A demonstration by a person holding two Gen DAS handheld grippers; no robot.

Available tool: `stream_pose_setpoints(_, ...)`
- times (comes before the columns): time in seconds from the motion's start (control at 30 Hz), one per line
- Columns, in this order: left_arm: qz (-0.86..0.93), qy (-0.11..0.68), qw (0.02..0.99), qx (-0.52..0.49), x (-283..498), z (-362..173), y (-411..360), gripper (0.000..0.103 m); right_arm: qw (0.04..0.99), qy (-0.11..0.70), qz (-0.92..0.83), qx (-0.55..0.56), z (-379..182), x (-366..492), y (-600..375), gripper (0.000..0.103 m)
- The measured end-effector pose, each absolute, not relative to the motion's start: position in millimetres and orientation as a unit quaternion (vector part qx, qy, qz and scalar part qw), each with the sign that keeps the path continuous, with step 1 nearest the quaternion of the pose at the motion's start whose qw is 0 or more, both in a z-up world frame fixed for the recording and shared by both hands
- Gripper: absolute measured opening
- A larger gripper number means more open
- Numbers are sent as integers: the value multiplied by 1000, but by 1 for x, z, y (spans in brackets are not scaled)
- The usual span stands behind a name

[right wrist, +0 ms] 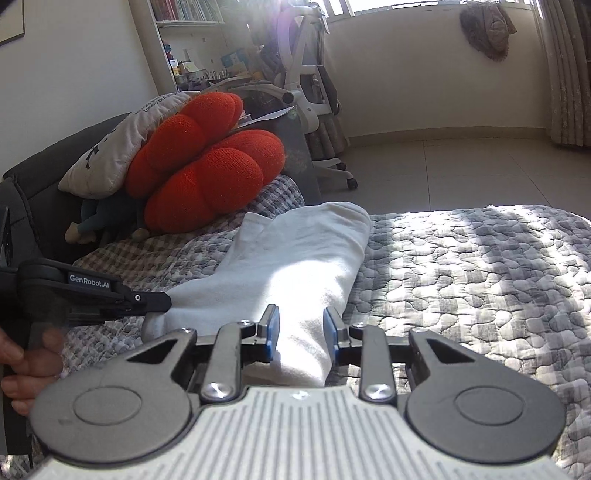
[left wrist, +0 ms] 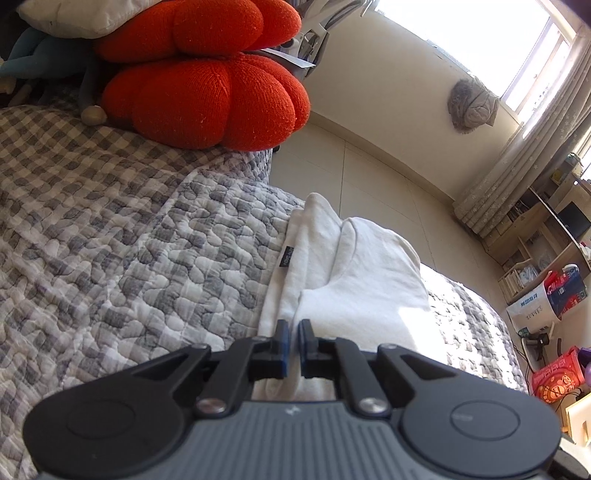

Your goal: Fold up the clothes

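Black left gripper (right wrist: 162, 301) side: "GenRobot.AI" in white letters.
Other labels: too small or blurred to read.

Sunlit window (left wrist: 461, 33), tiled floor (right wrist: 443, 166), office chair (right wrist: 306, 85)

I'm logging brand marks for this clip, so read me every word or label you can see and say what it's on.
"GenRobot.AI": on the side of the left gripper, seen from the right wrist.
Dark tag on the white garment: printed, too small to read.
Grey pillow: lettering blurred, unreadable.
White box and red bag on the floor: print too small to read.
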State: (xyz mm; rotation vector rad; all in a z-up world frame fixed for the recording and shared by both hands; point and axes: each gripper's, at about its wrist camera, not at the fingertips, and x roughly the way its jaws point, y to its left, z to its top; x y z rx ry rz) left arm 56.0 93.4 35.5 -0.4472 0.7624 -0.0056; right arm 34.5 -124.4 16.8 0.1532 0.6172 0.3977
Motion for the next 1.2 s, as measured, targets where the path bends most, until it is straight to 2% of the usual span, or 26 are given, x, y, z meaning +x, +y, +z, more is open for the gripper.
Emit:
stream_pose_setpoints(0.17, 27, 380, 908, -174, 60, 22, 89, 4, 925, 329, 188, 21, 3, 34, -100, 36)
stream_pose_setpoints(0.27, 41, 393, 900, -182, 63, 14, 94, 4, 922, 334, 194, 31, 0, 36, -107, 36)
stream_pose_setpoints(0.37, 38, 353, 918, -177, 55, 34, 95, 5, 922, 332, 196, 31, -1, 36, -109, 36)
stream_pose_setpoints(0.47, 15, 319, 931, -177, 45, 51, 88, 14, 925, 328, 191, 27, 0, 34, -105, 36)
stream_pose_setpoints(0.53, -6, 310, 934, -178, 41, 56, 78, 17, 925, 326, 190, 31, 0, 34, -106, 36)
stream_pose_setpoints(0.63, -30, 331, 929, -165, 43, 44, 57, 19, 927, 322, 190, 33, -1, 32, -106, 36)
stream_pose_setpoints(0.77, -22, 364, 926, -98, 54, 12, 33, 22, 929, 314, 193, 31, -3, 30, -107, 36)
stream_pose_setpoints(0.9, -1, 338, 941, -34, 49, 4, 16, 23, 929, 310, 200, 25, -3, 30, -107, 37)
stream_pose_setpoints(1.07, -4, 340, 940, -35, 48, 4, 24, 25, 933, 291, 205, 48, 15, 32, -119, 37)
stream_pose_setpoints(1.13, -1, 347, 937, -35, 49, 3, 27, 25, 933, 291, 205, 51, 18, 33, -121, 34)
stream_pose_setpoints(1.2, 0, 349, 936, -36, 49, 2, 28, 25, 923, 316, 214, 42, 10, 36, -116, 18)
